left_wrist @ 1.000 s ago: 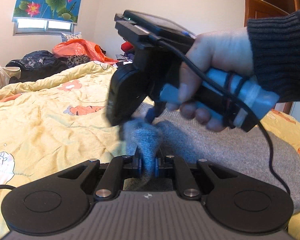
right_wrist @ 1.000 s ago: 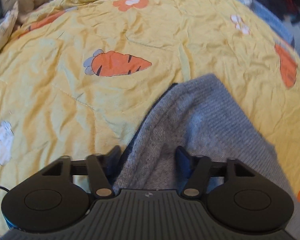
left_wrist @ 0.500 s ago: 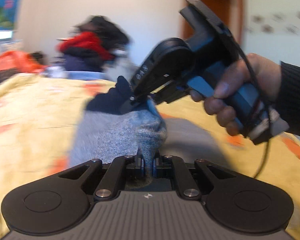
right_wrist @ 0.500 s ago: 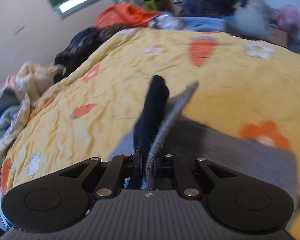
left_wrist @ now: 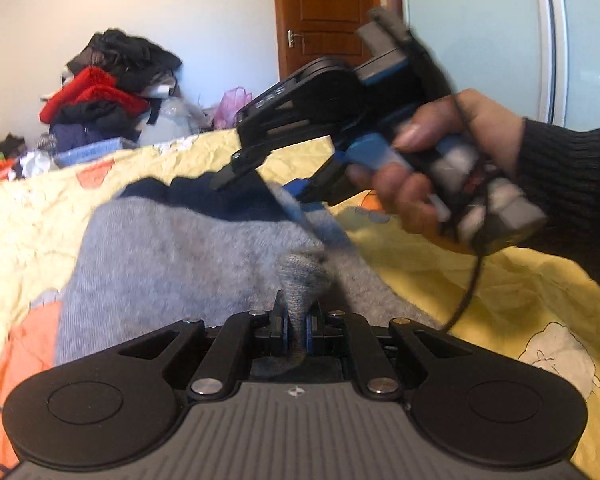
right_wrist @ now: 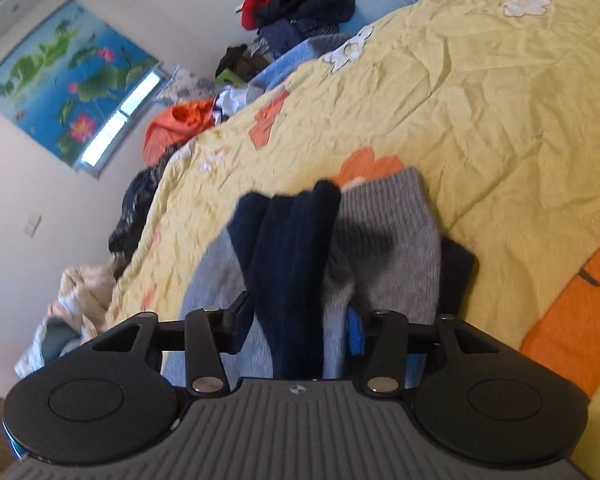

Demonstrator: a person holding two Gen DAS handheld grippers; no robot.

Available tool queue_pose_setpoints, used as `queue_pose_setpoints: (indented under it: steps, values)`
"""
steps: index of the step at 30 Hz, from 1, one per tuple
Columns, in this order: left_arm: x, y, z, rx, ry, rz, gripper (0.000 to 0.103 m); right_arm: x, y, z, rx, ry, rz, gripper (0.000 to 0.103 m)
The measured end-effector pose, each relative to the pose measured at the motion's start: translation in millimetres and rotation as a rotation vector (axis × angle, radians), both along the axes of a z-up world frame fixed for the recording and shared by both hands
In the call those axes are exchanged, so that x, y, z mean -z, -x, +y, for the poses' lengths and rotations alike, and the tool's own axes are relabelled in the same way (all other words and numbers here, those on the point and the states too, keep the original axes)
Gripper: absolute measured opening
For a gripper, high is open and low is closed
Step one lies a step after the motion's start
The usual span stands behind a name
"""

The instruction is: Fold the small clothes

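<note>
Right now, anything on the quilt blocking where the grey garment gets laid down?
Nothing visible. The yellow quilt around the grey garment is bare. The left gripper is shut on a fold; the right gripper's jaws have just been opening, cloth between them.

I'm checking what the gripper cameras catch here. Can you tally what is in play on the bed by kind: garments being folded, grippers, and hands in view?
Garments being folded: 1, the grey sweater with navy trim, on the yellow quilt
Grippers: 2, the left gripper and the right gripper
Hands in view: 1, the right hand
Total: 4
</note>
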State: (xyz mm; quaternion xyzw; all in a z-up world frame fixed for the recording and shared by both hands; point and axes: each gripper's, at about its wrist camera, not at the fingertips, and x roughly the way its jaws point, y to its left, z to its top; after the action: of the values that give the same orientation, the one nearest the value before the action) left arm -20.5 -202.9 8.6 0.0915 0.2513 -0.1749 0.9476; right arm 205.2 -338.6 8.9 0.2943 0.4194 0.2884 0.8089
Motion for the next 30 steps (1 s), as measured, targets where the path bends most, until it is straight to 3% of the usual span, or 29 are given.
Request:
queue_pose_setpoints:
  steps: [1,2,3,7,11,13,15,16,17,18,19,21,22,24,27,30]
  values:
    - [1,-1,-4,0.001,-0.007,-0.003,0.008,3,-3,1,0.011,0.000,0.006,0.046]
    - [1,-1,-6,0.003,-0.008,-0.001,0.007,6,-7,4,0.004,0.033,0.018,0.026]
    - [-2,-2,-10,0.008,-0.007,0.001,0.006,8,-7,8,0.001,0.070,0.019,0.018]
    - [-15,8,-8,0.064,0.022,-0.005,0.005,-12,15,-1,-0.018,0.080,-0.091,0.018]
    - [4,-2,-13,0.099,-0.019,0.058,0.006,6,12,-25,0.058,0.106,-0.061,0.019]
    - [5,-1,-6,0.106,0.011,0.056,0.007,13,18,-27,0.077,0.092,-0.062,0.025]
    - [-5,2,10,0.149,0.072,0.067,0.010,8,26,-35,0.106,0.031,-0.053,0.055]
    - [-11,4,22,0.193,0.114,0.087,0.015,3,34,-42,0.140,-0.011,-0.069,0.062]
    - [-18,6,37,0.238,0.160,0.109,0.021,-2,42,-48,0.188,-0.033,-0.101,0.080]
    - [-24,8,54,0.270,0.210,0.125,0.042,-6,50,-55,0.227,-0.039,-0.132,0.094]
    - [-30,9,74,0.278,0.268,0.123,0.075,-7,54,-58,0.238,-0.037,-0.142,0.094]
    - [-41,6,115,0.193,0.377,0.073,0.101,-3,55,-60,0.216,-0.033,-0.097,0.090]
    - [-45,-4,137,0.129,0.438,0.057,0.099,-1,55,-57,0.205,-0.027,-0.082,0.090]
    - [-46,-42,172,-0.009,0.535,0.115,0.099,4,56,-46,0.177,0.014,-0.073,0.090]
    - [-21,-112,204,-0.115,0.669,0.316,0.098,18,49,-28,0.149,0.035,-0.030,0.091]
    - [2,-156,199,-0.100,0.645,0.459,0.077,22,48,-23,0.138,-0.013,-0.031,0.092]
